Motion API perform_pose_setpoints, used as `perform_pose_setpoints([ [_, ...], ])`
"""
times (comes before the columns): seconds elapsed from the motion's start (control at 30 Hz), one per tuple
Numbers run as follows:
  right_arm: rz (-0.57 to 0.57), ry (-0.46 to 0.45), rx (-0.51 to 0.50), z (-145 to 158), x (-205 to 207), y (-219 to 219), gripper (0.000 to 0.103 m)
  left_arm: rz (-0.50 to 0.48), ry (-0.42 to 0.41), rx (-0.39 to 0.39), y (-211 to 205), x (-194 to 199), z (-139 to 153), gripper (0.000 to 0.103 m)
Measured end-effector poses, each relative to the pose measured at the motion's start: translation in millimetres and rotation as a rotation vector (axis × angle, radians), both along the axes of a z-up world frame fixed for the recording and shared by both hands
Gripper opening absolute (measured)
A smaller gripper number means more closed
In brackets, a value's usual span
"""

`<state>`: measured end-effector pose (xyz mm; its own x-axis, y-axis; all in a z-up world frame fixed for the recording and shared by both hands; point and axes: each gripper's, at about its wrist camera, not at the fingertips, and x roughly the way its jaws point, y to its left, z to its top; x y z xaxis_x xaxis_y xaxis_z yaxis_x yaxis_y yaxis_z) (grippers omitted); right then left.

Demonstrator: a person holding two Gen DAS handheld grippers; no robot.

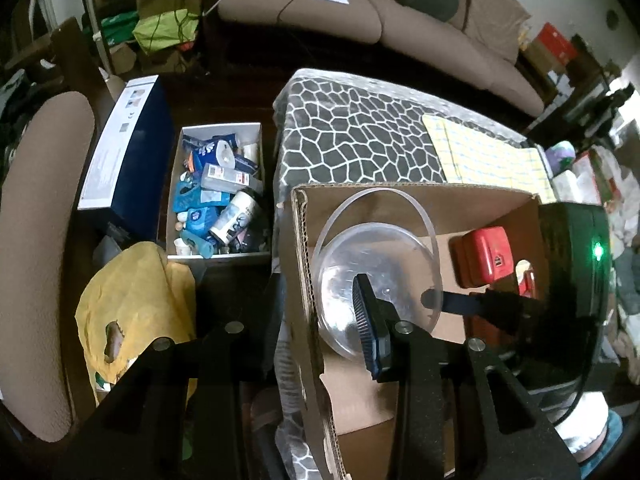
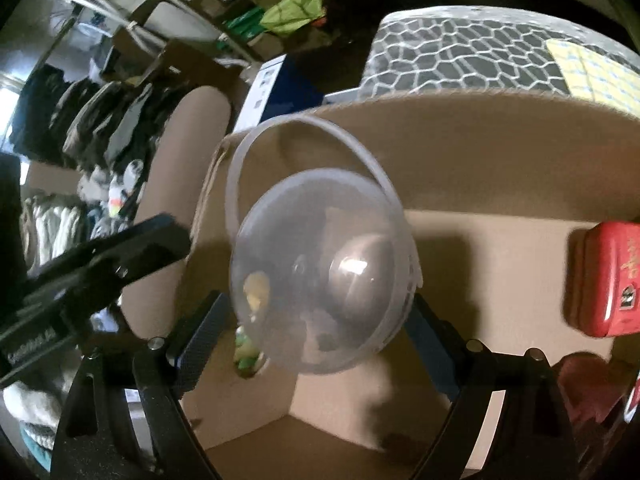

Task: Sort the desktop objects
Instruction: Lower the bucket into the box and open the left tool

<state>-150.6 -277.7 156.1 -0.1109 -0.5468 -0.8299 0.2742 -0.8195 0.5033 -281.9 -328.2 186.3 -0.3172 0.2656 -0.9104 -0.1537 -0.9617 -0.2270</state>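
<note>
A clear plastic bowl (image 1: pixel 376 276) hangs tilted inside an open cardboard box (image 1: pixel 400 208). In the left wrist view the left gripper is open and empty, and the right gripper's blue fingers (image 1: pixel 368 320) stand either side of the bowl's wall. In the right wrist view my right gripper (image 2: pixel 320 320) has the bowl (image 2: pixel 320 280) between its blue fingers (image 2: pixel 204 328), apparently shut on it, above the box floor (image 2: pixel 480 240). A red case (image 1: pixel 484 256) lies in the box at the right; it also shows in the right wrist view (image 2: pixel 604 276). The left gripper's black body (image 2: pixel 80 276) is at the left.
A table with a grey pebble-pattern cloth (image 1: pixel 360 132) lies behind the box, with a yellow checked cloth (image 1: pixel 488 152) on it. A white bin of blue packets (image 1: pixel 218 188), a navy box (image 1: pixel 128 152) and a yellow bag (image 1: pixel 132 300) stand left. A sofa (image 1: pixel 360 8) is behind.
</note>
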Motion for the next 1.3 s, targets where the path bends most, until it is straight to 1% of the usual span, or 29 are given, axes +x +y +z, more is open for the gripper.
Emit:
perform_pose_setpoints([
  [0.07, 0.013, -0.013, -0.003, -1.2, 4.5, 1.3, 0.091, 0.007, 0.002, 0.000, -2.4, 1.4, 1.1, 0.032],
  [0.17, 0.029, -0.045, -0.041, 0.8, 11.3, 7.1, 0.091, 0.012, 0.001, 0.003, -5.1, 2.7, 1.0, 0.032],
  [0.23, 0.035, -0.042, -0.035, 4.6, 13.8, 9.2, 0.091, 0.012, -0.002, 0.001, -5.1, 3.5, 0.0, 0.032],
  [0.3, 0.010, -0.044, -0.023, 6.8, 12.8, 15.1, 0.091, 0.011, -0.004, 0.003, -3.8, 5.1, -0.4, 0.032],
  [0.4, -0.068, -0.056, -0.043, 8.8, 8.5, 29.6, 0.091, -0.002, -0.003, 0.000, -0.6, 9.2, 0.1, 0.032],
  [0.43, -0.086, -0.053, -0.046, 10.1, 8.1, 33.4, 0.091, -0.005, -0.001, -0.003, 0.3, 10.4, 0.8, 0.032],
  [0.53, -0.136, 0.005, -0.049, 20.6, 6.7, 45.3, 0.091, -0.007, 0.003, -0.002, 1.3, 12.2, 2.9, 0.032],
  [0.6, -0.169, 0.033, -0.081, 28.3, 3.5, 53.5, 0.091, -0.008, 0.003, 0.001, 1.8, 13.0, 3.3, 0.032],
  [0.7, -0.188, 0.056, -0.120, 34.9, -1.3, 57.6, 0.091, -0.013, 0.005, 0.000, 3.6, 13.7, 4.0, 0.032],
  [0.73, -0.183, 0.049, -0.107, 34.4, -1.8, 55.1, 0.091, -0.015, 0.003, 0.000, 4.7, 14.0, 3.7, 0.032],
  [0.8, -0.181, 0.022, -0.048, 27.4, -3.0, 50.7, 0.091, -0.019, 0.001, -0.004, 6.6, 13.9, 3.0, 0.032],
  [0.83, -0.176, -0.001, -0.042, 21.3, -2.2, 50.6, 0.091, -0.021, 0.000, -0.010, 7.6, 14.2, 2.3, 0.032],
  [0.93, -0.173, -0.049, -0.053, 8.5, 1.4, 49.1, 0.091, -0.018, 0.000, -0.019, 8.5, 15.0, 0.1, 0.036],
  [1.1, -0.147, -0.142, -0.075, -8.5, 7.0, 38.4, 0.091, -0.022, -0.013, -0.015, 8.8, 17.0, -5.8, 0.036],
  [1.2, -0.150, -0.216, -0.125, -18.6, 6.6, 31.0, 0.091, -0.029, -0.020, -0.010, 10.4, 18.6, -8.2, 0.036],
  [1.23, -0.156, -0.240, -0.138, -22.4, 5.6, 28.2, 0.091, -0.028, -0.020, -0.014, 10.5, 18.9, -8.6, 0.032],
  [1.3, -0.170, -0.241, -0.133, -25.1, 3.7, 24.5, 0.091, -0.017, -0.016, -0.025, 7.8, 17.8, -9.0, 0.031],
])
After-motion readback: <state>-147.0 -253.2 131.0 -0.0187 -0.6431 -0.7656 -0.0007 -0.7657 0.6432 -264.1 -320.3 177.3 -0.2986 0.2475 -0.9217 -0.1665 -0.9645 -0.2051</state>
